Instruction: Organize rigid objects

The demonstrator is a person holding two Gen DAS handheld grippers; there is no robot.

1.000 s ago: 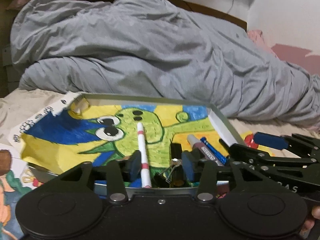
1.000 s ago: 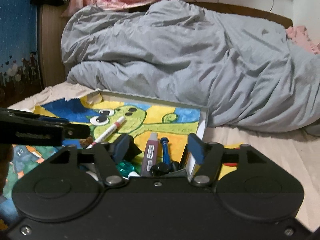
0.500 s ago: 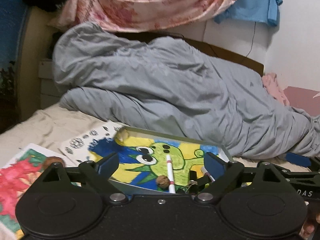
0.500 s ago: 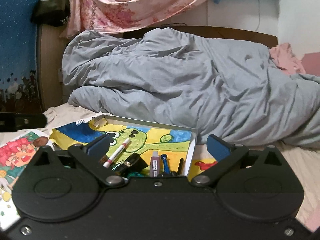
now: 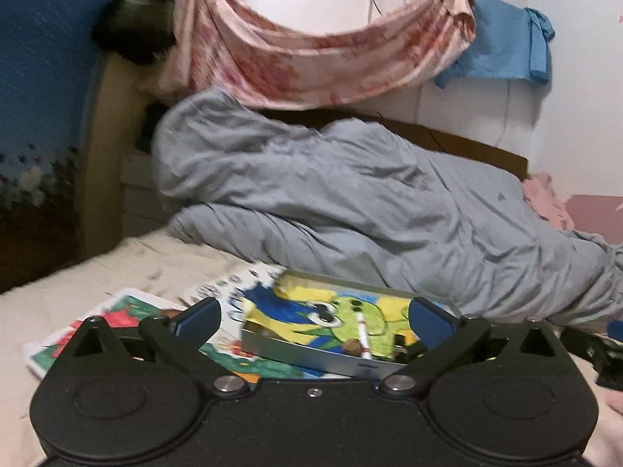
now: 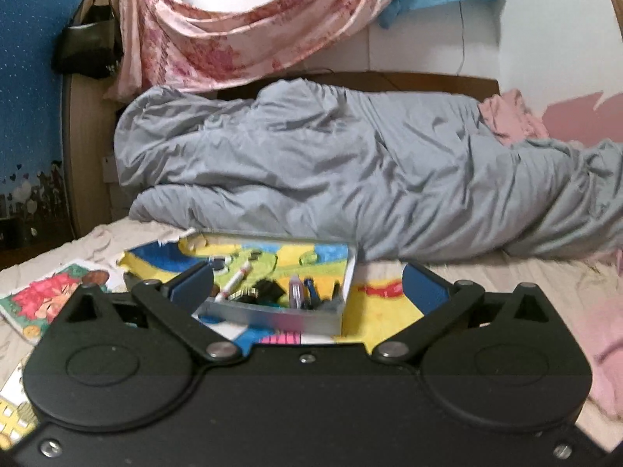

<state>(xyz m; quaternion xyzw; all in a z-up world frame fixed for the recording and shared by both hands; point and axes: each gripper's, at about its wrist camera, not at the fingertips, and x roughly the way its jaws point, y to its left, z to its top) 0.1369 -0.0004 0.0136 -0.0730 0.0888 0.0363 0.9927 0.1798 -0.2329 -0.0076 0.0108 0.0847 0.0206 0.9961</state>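
Observation:
A shallow metal tray lined with a green-monster drawing lies on the bed. In it are a white marker with red bands, a small brown nut-like thing, a black clip, a purple-capped tube and a blue pen. My left gripper is back from the tray's near side, its jaws opening wide with nothing pressed between them. My right gripper stands open and empty, also short of the tray.
A rumpled grey duvet fills the bed behind the tray. Coloured drawings lie left of and under the tray. A pink cloth lies at the right. A wooden headboard stands at the left.
Both grippers drew back and up from the tray and their jaws spread wide. A brown nut-like thing now lies beside the white marker.

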